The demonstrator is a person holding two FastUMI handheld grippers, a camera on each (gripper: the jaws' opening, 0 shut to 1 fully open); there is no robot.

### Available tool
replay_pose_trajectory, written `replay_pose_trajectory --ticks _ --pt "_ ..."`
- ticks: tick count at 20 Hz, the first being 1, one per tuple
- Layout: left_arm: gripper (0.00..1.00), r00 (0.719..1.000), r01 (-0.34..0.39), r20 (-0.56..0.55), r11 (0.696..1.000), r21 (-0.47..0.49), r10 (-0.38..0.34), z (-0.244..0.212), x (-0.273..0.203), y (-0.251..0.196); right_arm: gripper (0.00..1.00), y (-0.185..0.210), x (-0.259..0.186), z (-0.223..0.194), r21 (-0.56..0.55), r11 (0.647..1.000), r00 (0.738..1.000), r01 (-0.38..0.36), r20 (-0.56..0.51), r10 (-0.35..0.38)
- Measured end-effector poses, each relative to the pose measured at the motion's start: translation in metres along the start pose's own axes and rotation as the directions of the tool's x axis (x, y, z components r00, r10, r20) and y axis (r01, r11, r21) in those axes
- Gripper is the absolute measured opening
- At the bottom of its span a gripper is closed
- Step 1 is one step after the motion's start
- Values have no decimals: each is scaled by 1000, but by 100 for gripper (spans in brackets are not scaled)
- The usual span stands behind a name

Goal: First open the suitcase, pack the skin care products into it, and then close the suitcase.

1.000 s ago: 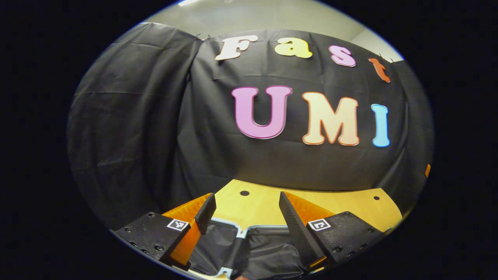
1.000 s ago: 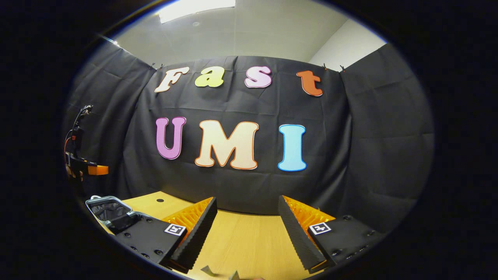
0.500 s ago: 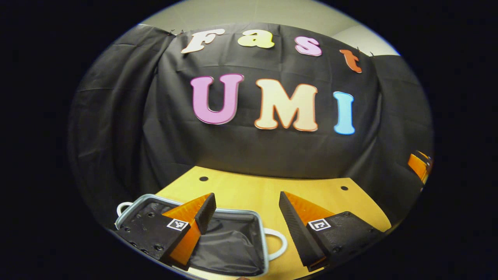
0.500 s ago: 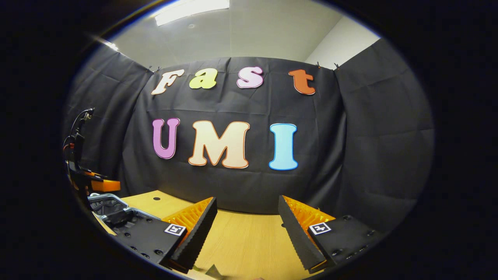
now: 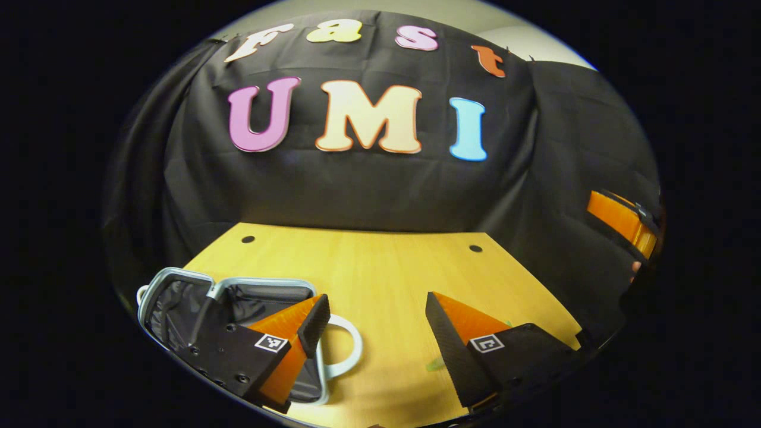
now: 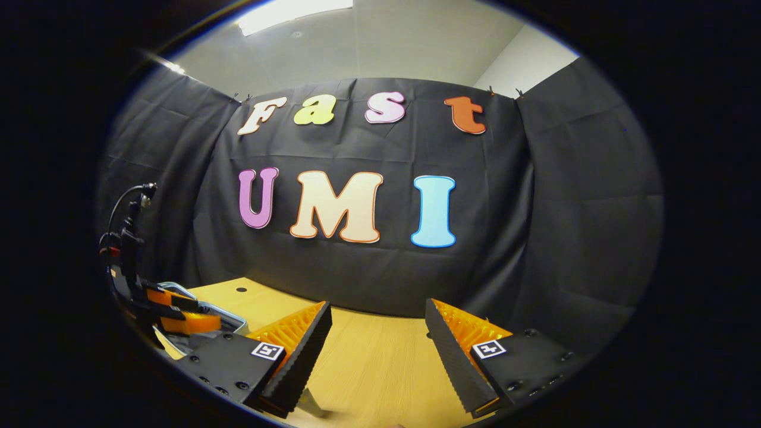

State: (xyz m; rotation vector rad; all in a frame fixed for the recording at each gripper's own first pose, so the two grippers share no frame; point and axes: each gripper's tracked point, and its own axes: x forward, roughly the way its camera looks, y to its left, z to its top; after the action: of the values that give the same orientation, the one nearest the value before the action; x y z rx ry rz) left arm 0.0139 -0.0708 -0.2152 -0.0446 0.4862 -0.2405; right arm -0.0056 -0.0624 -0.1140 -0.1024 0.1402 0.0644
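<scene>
The left gripper [image 5: 377,321] has swung right, jaws wide and empty (suitcase [image 5: 178,291] now lies open at its left), probably seeking products

Smooth wood-grain table [image 5: 380,267]; suitcase [image 5: 238,297] lined in creased matt cloth

place: recording booth, lab-type room
walls: black cloth [image 6: 368,279] clipped up on three sides
bench: bare wooden table [image 5: 380,267]
overhead: ceiling light panel [image 6: 294,10]
</scene>
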Motion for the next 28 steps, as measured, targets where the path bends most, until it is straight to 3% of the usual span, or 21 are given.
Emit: replay_pose_trajectory --ticks 3,8,13,16,19,20,21,22,24,25,28 --pt "95 997 67 -44 998 7 -66 -24 12 -31 99 0 -2 -7 -3 1000 1000 -16 -18 16" --pt "95 983 109 -147 994 1 -107 -76 29 -59 99 1 -5 -19 -11 999 998 -41 -47 40" --pt "87 966 138 -216 990 -34 -142 -114 44 -77 100 -1 -7 -35 -19 999 995 -49 -85 47" --pt "76 954 153 -255 987 -52 -161 -134 53 -84 99 -1 -10 -45 -26 998 993 -51 -107 48" --pt "72 941 168 -286 984 -64 -180 -152 62 -93 100 10 -16 -51 -14 995 990 -97 -108 95" --pt "57 940 165 -292 985 -56 -174 -157 65 -94 99 14 -19 -53 -13 993 988 -115 -101 114" --pt "51 939 164 -299 985 -49 -171 -161 67 -94 99 19 -22 -54 -16 991 987 -134 -95 132" --pt "31 937 159 -307 986 -45 -165 -167 69 -93 99 25 -24 -57 -21 988 984 -155 -90 153" --pt "17 922 183 -335 981 -64 -193 -176 68 -98 99 38 -30 -64 -33 978 976 -204 -88 201" --pt "19 922 197 -325 978 -72 -209 -171 67 -100 100 45 -32 -68 -41 973 971 -228 -88 224" --pt "12 928 199 -306 977 -79 -214 -165 71 -99 99 57 -36 -89 -68 961 960 -267 -111 259"
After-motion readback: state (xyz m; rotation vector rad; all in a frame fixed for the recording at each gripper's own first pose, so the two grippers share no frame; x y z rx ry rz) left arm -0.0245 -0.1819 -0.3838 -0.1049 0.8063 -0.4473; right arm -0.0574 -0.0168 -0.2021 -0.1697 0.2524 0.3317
